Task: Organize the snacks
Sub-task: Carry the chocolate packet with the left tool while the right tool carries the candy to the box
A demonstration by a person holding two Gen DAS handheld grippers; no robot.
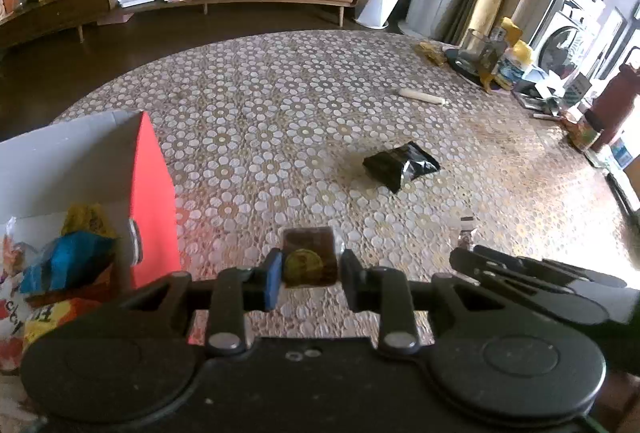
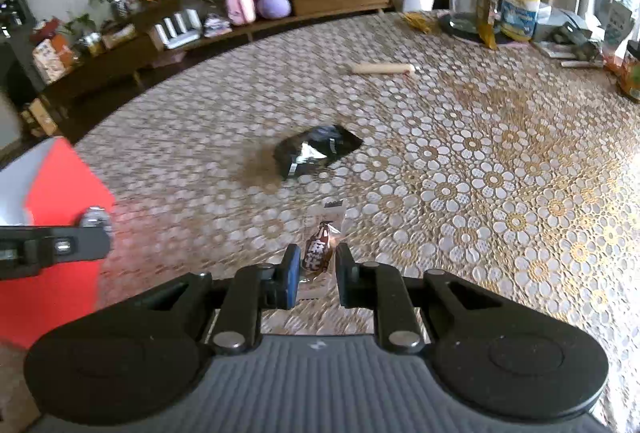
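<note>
Clamped in the left claw (image 1: 308, 275) is a brown square snack packet (image 1: 309, 253) with a gold round mark, held just above the floral-patterned desk (image 1: 280, 105). At far left, a red-sided box (image 1: 154, 201) stands on the desk, its white interior already holding several snack bags in yellow, blue and orange (image 1: 68, 253). Toward the middle of the desk, well apart from both claws, lies a black foil snack bag (image 1: 400, 165), and beyond it a pale wooden rolling pin (image 1: 422, 97). At right, the right claw (image 2: 318, 269) is closed on a small brown wrapped snack (image 2: 318, 253) with white lettering, its clear wrapper end poking up between the pads. Bottles, a glass jar and packets crowd the desk's far right edge (image 1: 500, 61).
</note>
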